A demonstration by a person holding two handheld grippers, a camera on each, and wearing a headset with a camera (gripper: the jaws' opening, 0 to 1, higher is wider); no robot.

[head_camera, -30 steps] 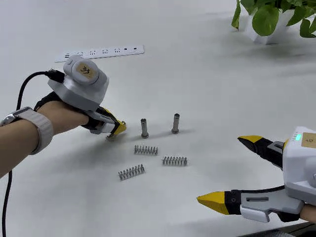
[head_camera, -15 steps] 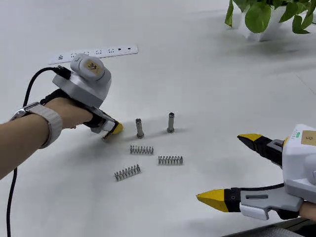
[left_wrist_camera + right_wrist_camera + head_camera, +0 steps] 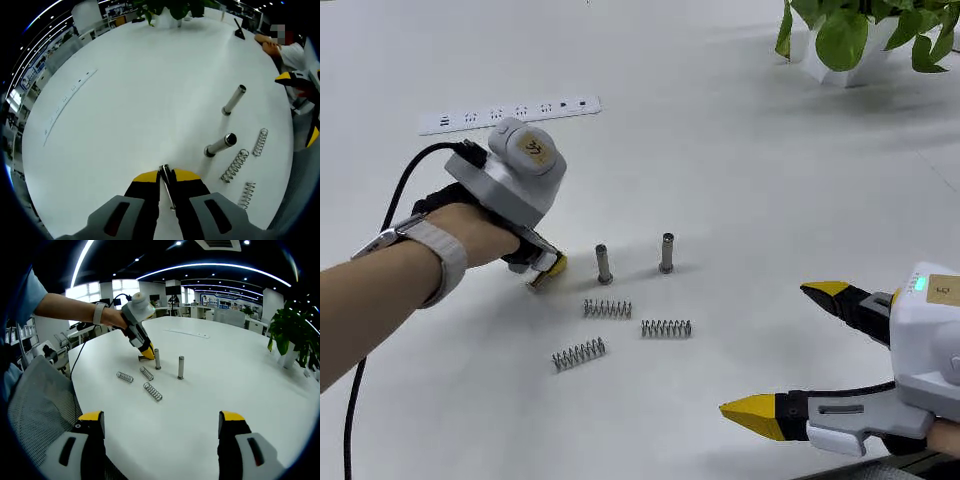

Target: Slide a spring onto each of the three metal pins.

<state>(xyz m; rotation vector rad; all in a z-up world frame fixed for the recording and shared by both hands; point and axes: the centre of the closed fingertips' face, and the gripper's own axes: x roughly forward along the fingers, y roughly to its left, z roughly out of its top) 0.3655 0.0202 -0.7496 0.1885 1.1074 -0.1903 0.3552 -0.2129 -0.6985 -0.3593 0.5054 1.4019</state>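
Two metal pins (image 3: 604,264) (image 3: 666,252) stand upright on the white table. Three springs (image 3: 607,308) (image 3: 666,327) (image 3: 578,352) lie loose just in front of them. My left gripper (image 3: 545,272) rests its tips on the table left of the pins, shut on a thin third pin (image 3: 168,186) that lies low between the jaws. The left gripper view shows the standing pins (image 3: 220,146) (image 3: 234,100) and the springs (image 3: 235,165) ahead on the right. My right gripper (image 3: 785,350) hovers open at the near right, holding nothing, well apart from the springs (image 3: 152,391).
A white power strip (image 3: 510,113) lies at the back left. A potted plant (image 3: 860,30) stands at the back right. A black cable (image 3: 360,400) trails from the left gripper. A mesh chair (image 3: 35,405) stands beside the table edge.
The left hand has swung closer over the pins while its tips stay at about the same spot on the table. The right gripper stays open and almost still.
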